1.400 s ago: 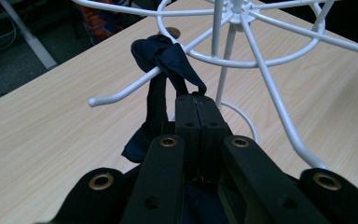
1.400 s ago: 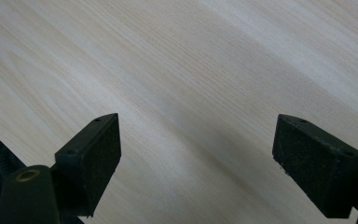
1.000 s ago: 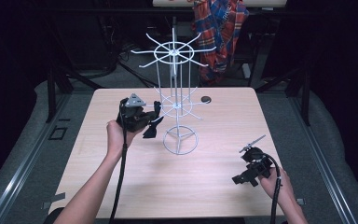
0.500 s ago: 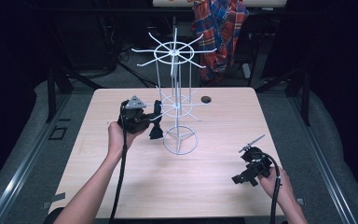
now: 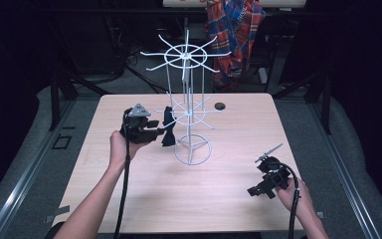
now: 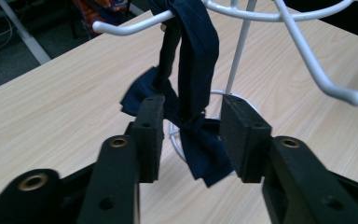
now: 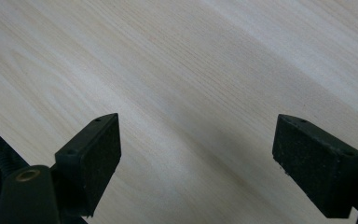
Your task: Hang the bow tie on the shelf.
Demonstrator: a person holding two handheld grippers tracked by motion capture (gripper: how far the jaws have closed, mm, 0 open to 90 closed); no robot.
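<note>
Left of centre in the high view, the left gripper [image 5: 155, 130] is held level just beside the white wire display rack [image 5: 189, 112], its grey three-cornered plate on top and its cable trailing down toward the bottom edge. In the left gripper view the jaws stand partly apart, one pad on each side of a dark navy bow tie [image 6: 191, 116]; the gap is narrow but the pads do not look pressed onto the cloth, so I read it as not gripped. The bow tie hangs by its neck band looped over one arm of the rack's lower tier, upper centre of that frame, the bow itself dangling between the pads above the ring base. Centre of the high view: rack upright on the light wooden table [image 5: 129, 199], upper tier bare, a small dark round object [image 5: 220, 105] on the tabletop behind it, too small to identify. Lower right: the right gripper [image 5: 259, 190] is held low over the table, well apart from the rack; its own view shows jaws wide open with bare wood grain between. Risks, as judgement: the loop sits near the arm's free end, so a sideways brush could slide it off; closing and pulling without lifting the band over the tip could drag or tip the light rack.
</note>
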